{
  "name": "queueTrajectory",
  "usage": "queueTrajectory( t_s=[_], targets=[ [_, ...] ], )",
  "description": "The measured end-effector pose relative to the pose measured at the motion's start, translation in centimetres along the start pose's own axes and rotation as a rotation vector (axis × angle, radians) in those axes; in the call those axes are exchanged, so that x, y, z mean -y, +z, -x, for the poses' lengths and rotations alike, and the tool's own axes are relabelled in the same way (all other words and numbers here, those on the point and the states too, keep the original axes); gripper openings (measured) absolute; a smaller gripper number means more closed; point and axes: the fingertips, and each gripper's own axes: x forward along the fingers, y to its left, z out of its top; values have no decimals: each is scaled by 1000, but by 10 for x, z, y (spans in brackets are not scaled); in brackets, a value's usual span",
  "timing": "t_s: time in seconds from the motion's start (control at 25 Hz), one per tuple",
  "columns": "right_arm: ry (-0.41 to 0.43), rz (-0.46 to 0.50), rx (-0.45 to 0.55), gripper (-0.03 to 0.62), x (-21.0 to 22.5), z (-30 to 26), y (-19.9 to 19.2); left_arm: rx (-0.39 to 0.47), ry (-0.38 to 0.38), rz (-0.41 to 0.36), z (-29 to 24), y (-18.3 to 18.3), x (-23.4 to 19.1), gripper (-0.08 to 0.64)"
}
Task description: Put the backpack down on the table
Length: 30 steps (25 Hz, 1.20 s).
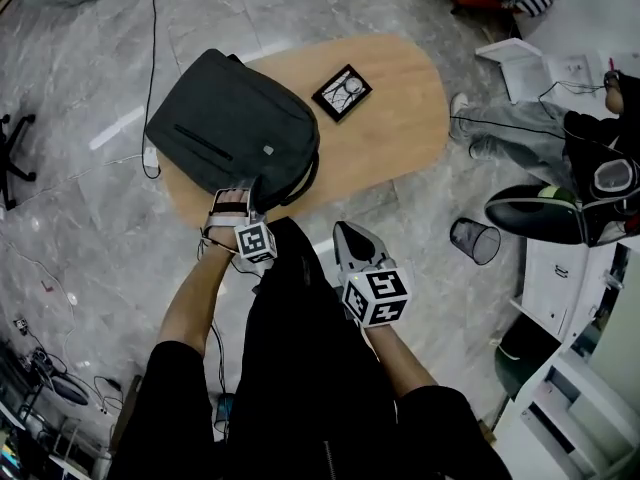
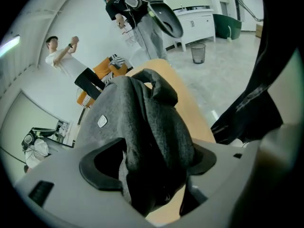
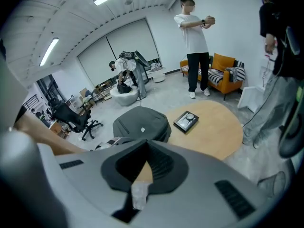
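Backpack: the dark grey backpack (image 1: 235, 128) lies flat, front face up, on the 9 o'clock end of the wooden table (image 1: 400, 108) in the head view; its 9 o'clock corner reaches past the table's edge.
Left gripper: the left gripper (image 2: 152, 163) sits at the backpack's 6 o'clock edge and points down at it.
Left jaws: they are spread wide. A fold of the backpack's grey fabric stands up between them. A dark gap shows beside the pads (image 2: 102, 167), so they do not clamp it.
Right gripper: the right gripper (image 3: 145, 148) is at 4 o'clock from the left one, off the table's near edge and apart from the backpack.
Right jaws: the tips are drawn together with nothing in them; only a thin wedge of tabletop shows through.
Other item: a black square frame (image 1: 342, 92) lies on the table at 3 o'clock of the backpack, just beside it.
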Motion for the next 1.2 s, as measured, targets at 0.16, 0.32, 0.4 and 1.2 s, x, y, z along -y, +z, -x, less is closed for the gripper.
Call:
queueTrajectory(
  t_s=[0.16, 0.32, 0.4, 1.2],
  targets=[
    [6, 3, 5, 11, 1, 5, -9, -62, -106, -4, -5, -3, 31, 360],
    [17, 2, 21, 11, -1, 13, -11, -79, -139, 76, 3, -5, 48, 370],
    [33, 7, 22, 11, -6, 14, -9, -43, -125, 171, 16, 2, 39, 364],
    [311, 268, 98, 9, -143, 48, 10, 228, 99, 1000, 256, 14, -21, 15]
  ],
)
